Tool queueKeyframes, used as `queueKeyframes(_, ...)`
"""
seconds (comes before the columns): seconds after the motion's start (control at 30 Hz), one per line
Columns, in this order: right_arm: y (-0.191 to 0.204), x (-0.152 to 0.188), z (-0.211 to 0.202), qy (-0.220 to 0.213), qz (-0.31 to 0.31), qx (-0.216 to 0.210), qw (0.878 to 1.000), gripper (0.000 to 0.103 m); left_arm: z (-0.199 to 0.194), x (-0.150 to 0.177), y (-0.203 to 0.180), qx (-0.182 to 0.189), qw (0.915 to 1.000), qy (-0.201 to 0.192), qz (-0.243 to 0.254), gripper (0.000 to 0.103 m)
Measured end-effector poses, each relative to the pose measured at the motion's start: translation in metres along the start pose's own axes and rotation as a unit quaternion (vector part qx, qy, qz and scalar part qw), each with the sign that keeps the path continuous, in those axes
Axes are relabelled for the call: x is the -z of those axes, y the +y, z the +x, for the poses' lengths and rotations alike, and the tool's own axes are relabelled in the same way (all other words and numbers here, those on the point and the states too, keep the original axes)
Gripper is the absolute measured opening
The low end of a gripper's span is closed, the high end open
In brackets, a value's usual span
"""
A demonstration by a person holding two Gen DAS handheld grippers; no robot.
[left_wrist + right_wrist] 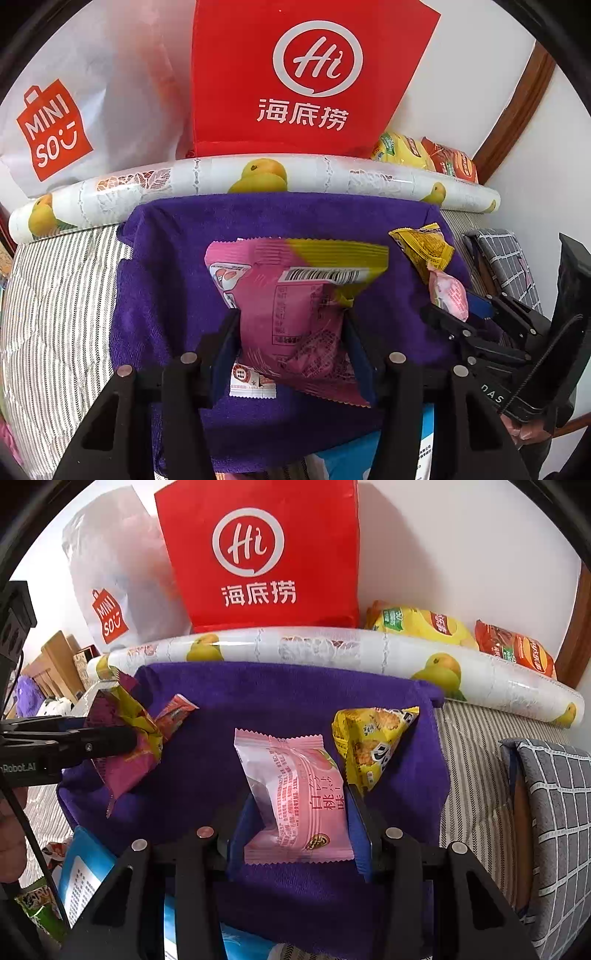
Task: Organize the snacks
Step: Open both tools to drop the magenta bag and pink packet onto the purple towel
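The left gripper (291, 332) is clamped on a pink and yellow snack bag (295, 295), holding it over the middle of the purple towel (166, 277). The right gripper (299, 812) grips a pale pink peach snack packet (295, 797) above the same towel, near its right edge, just beside a yellow snack packet (373, 746).

Striped bed (476, 738) — purple towel (280, 701) on it
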State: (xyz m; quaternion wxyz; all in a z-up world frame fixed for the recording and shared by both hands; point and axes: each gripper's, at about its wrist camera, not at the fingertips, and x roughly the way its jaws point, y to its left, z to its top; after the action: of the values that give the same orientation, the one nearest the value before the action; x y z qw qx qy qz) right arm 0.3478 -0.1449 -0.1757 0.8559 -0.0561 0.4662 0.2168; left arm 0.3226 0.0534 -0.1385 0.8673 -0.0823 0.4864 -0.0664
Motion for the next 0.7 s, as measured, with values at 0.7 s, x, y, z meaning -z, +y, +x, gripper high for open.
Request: queueKeyframes(0.7,0.026,0.015,-0.093,-0.051,0.006,0.031,0.998,0.077,-0.075,0.050,0.005,0.013,0.9997,-0.016,-0.015,0.071)
